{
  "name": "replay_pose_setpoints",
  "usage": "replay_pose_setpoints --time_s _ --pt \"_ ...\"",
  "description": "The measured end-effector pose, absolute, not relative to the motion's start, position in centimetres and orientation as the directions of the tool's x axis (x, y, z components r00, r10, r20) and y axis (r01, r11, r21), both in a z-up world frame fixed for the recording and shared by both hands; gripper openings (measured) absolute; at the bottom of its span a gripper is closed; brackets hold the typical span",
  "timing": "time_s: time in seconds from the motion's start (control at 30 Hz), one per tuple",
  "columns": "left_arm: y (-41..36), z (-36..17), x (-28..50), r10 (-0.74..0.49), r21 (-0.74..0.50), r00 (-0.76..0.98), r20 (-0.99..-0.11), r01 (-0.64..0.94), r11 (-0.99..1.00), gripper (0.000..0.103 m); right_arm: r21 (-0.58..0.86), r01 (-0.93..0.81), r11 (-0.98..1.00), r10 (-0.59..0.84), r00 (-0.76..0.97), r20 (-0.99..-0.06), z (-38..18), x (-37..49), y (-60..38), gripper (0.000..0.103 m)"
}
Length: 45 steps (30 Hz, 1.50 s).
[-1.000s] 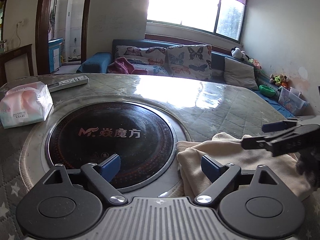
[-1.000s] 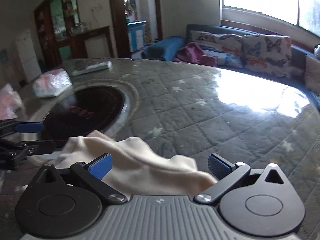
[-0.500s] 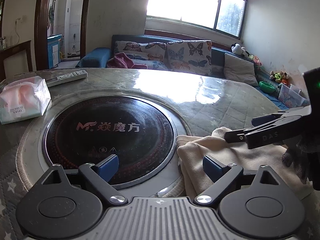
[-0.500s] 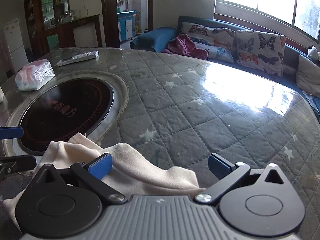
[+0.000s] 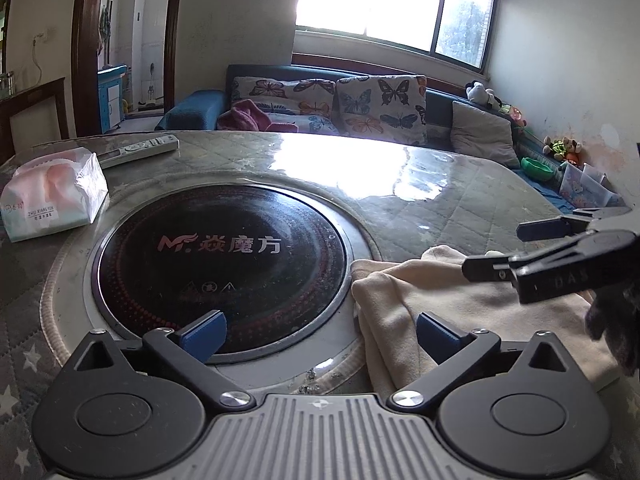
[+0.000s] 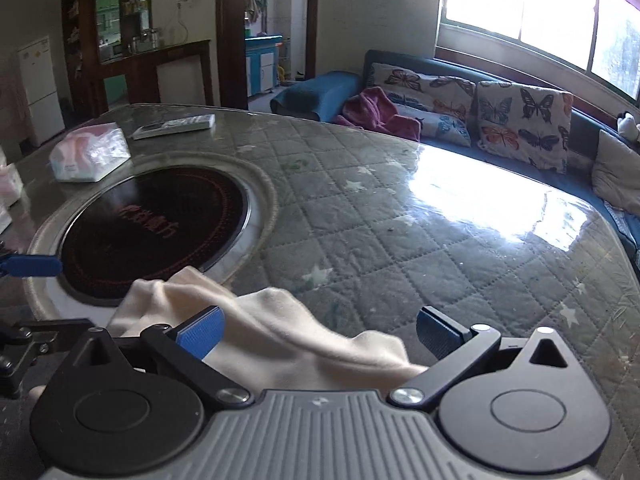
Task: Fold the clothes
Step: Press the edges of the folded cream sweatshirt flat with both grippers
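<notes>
A cream garment [image 5: 440, 304] lies folded and bunched on the quilted table, beside the round black cooktop [image 5: 220, 252]. It also shows in the right wrist view [image 6: 276, 336], low between my right fingers. My left gripper [image 5: 320, 332] is open and empty, hovering over the cooktop's rim with its right finger above the cloth's left edge. My right gripper [image 6: 318, 330] is open over the cloth and holds nothing; it shows from the side in the left wrist view [image 5: 532, 248], above the garment.
A tissue pack [image 5: 52, 196] and a remote control [image 5: 138, 150] lie at the table's far left. The quilted table [image 6: 420, 240] stretches to the right, with glare. A sofa with butterfly cushions [image 5: 340, 108] stands behind the table.
My right gripper has turned rightward and risen a little over the cloth. The left gripper has barely moved. The garment lies as before.
</notes>
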<state>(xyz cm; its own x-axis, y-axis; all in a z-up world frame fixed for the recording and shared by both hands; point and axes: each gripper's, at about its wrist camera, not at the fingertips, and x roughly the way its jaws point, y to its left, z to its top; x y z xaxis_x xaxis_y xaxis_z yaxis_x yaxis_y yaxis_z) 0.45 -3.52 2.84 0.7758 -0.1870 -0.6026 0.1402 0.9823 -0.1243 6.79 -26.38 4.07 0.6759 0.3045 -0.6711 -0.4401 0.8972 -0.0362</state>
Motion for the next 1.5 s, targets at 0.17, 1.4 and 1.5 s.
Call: replay_pose_setpoints --time_s 0.17,1.4,1.5 --pt "-2.9 3.0 -0.2 -0.174 -0.128 0.782 -0.599 0.122 0.984 0.103 -0.092 -0.514 0.853 0.350 0.694 -0.629 4.5 2.5 -24.9 0.103" --pt "-1.3 3.2 -1.9 -0.059 -0.119 0.741 -0.669 -0.028 0.992 0.103 -0.188 -0.646 0.740 0.418 0.660 -0.624 3.9 -5.7 -21.0 0.103" --pt "-1.1 3.3 -2.2 -0.060 -0.123 0.741 -0.669 -0.031 0.992 0.103 -0.156 -0.636 0.756 0.414 0.648 -0.639 3.7 -5.4 -21.2 0.103"
